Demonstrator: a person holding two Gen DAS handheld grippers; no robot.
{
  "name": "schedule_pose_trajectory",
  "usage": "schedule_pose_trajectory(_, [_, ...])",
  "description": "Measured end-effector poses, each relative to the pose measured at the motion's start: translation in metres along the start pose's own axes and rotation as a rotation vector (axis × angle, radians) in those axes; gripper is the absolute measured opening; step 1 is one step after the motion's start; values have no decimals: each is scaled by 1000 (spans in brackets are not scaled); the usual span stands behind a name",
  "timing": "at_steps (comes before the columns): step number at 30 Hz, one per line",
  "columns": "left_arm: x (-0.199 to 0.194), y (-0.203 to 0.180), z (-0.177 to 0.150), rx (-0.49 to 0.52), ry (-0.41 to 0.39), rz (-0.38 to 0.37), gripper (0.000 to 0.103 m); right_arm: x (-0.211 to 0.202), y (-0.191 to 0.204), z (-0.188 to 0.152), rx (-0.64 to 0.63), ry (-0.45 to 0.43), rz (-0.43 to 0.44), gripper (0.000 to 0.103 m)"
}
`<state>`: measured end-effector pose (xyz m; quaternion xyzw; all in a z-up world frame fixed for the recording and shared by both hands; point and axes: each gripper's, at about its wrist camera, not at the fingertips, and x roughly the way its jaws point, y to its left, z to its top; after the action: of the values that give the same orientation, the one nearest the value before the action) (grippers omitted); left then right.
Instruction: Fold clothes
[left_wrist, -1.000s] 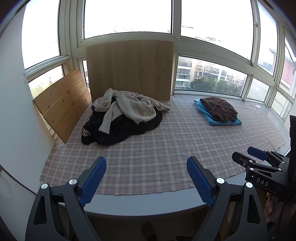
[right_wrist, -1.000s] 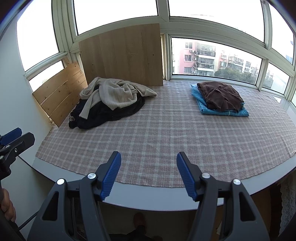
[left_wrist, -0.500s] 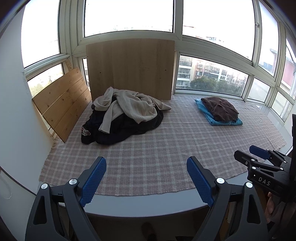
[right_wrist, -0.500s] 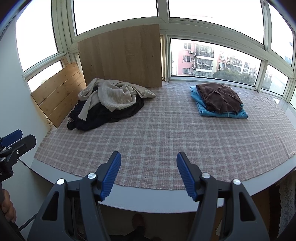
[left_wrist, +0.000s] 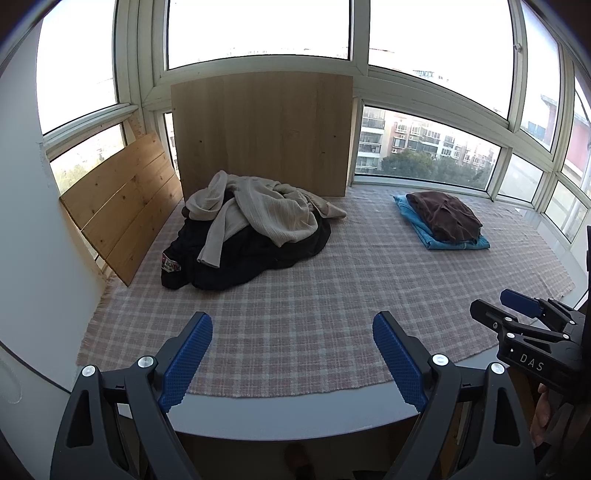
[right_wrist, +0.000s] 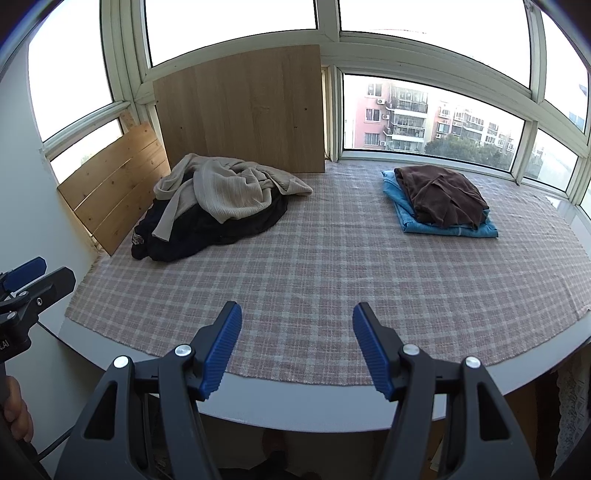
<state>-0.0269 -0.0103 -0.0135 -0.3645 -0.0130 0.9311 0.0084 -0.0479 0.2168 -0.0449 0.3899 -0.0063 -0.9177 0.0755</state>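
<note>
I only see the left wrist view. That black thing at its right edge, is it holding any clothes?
Observer: No. The right gripper has its jaws open, with nothing between them.
Operator: Who holds the left one?
Observer: A hand shows below the left gripper, at the left edge of the right wrist view.
Operator: Any wires?
Observer: A black cable runs down beside that hand.
</note>
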Motion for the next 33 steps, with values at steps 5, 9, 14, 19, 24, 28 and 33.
schedule_pose_trajectory(5, [9, 3, 5, -4, 8, -1, 89, 8, 2, 6, -4, 8, -4, 62])
schedule_pose_trajectory(9, [18, 7, 12, -7, 11, 1, 89, 18, 4, 13, -9, 14, -6, 62])
schedule_pose_trajectory(14, [27, 10, 20, -3, 8, 5, 89, 28, 8, 24, -14, 8, -4, 62])
schedule_pose_trajectory(19, [36, 14, 33, -2, 3, 3, 89, 39, 11, 35, -15, 10, -1, 62])
schedule_pose_trajectory(24, [45, 18, 47, 11, -8, -2, 89, 47, 14, 51, -13, -8, -7, 62])
schedule_pose_trajectory(28, [55, 26, 59, 19, -11, -6, 89, 54, 20, 64, -19, -21, -17, 62])
schedule_pose_trajectory(33, [70, 41, 79, 30, -31, 11, 89, 68, 30, 86, -36, -38, -30, 62])
